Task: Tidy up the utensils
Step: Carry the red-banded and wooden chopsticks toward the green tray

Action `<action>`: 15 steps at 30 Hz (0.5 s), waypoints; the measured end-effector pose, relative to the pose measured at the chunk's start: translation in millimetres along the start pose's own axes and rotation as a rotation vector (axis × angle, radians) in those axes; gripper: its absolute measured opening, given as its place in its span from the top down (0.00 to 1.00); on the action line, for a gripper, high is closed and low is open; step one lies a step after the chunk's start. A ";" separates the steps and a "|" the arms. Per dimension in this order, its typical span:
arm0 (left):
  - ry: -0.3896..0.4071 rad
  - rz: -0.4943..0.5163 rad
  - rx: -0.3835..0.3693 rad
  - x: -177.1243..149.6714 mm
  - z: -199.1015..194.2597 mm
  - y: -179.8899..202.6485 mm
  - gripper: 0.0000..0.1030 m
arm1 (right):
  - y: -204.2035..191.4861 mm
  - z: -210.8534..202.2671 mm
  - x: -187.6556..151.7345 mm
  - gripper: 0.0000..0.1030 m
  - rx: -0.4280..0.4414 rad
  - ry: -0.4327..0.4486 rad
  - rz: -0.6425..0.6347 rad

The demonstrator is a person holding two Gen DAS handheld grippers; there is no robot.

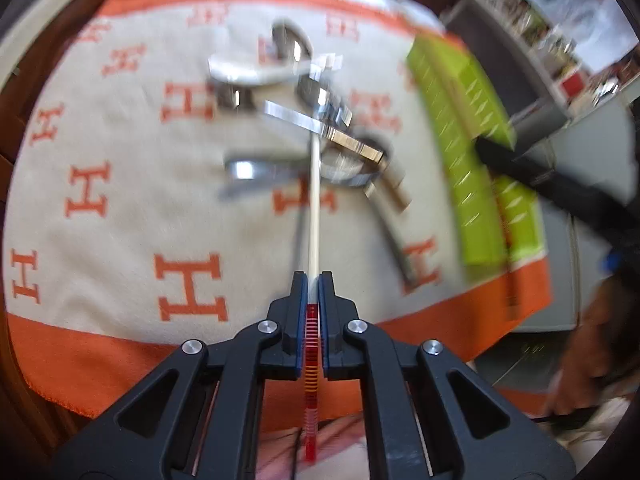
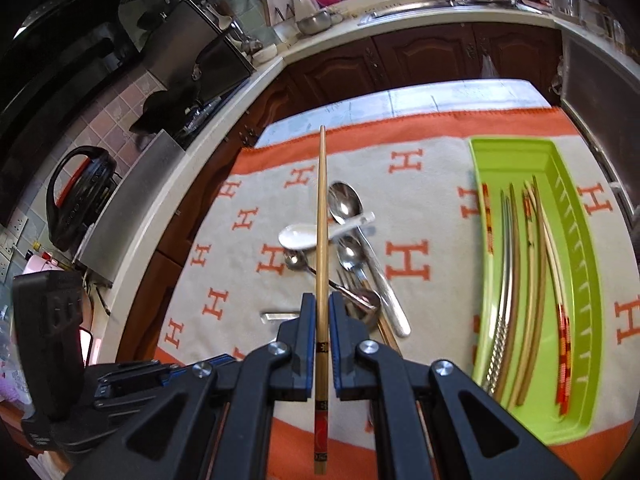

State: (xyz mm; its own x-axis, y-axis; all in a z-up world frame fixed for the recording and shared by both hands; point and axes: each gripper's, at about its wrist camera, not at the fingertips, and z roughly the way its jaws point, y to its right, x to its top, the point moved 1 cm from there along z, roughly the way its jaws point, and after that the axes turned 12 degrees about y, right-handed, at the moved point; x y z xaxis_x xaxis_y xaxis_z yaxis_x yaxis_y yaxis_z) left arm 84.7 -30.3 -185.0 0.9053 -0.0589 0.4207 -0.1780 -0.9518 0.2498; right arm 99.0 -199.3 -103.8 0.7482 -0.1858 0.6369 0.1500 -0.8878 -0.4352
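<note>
**Both tongs loaded, tray still to reach**

Nearest, the left gripper is clenched on a pale chopstick; the right gripper clamps a bamboo chopstick. Beyond lie the piled spoons, at twelve o'clock. The green tray sits at two o'clock. Long sticks gripped near one end could pivot, or snag that pile.

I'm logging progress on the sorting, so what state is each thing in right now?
left gripper: shut on a white chopstick.
right gripper: shut on a wooden chopstick.
green tray: holds several chopsticks.
white ceramic spoon: lying on the cloth, unsorted.
metal spoons: piled on the cloth.
</note>
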 end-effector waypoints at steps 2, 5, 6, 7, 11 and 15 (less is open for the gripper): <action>-0.038 0.017 0.020 -8.7 12.1 -0.8 0.97 | 4.0 -0.6 -6.2 0.94 -0.003 -0.015 0.000; -0.037 0.014 0.026 -10.9 15.2 -0.8 0.97 | 7.9 -3.2 -12.0 0.94 -0.003 -0.026 -0.001; -0.038 0.018 0.039 -9.6 15.7 0.0 0.97 | 9.3 -4.4 -13.3 0.94 -0.002 -0.028 0.000; -0.043 0.018 0.052 -8.3 17.4 0.2 0.96 | 11.0 -5.7 -14.4 0.94 -0.002 -0.029 0.001; -0.068 0.063 0.096 -3.1 22.0 8.4 0.94 | 16.9 -8.0 -17.3 0.94 0.004 -0.035 0.010; -0.126 0.161 0.117 2.0 27.4 23.8 0.75 | 18.3 -7.6 -19.2 0.94 0.018 -0.040 0.013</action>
State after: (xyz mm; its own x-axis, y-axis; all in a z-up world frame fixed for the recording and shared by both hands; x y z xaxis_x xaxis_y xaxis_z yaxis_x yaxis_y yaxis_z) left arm 92.8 -61.4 -202.2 0.9111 -0.2431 0.3330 -0.2848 -0.9551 0.0820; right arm 82.5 -215.2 -119.2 0.7754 -0.1796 0.6053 0.1519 -0.8774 -0.4550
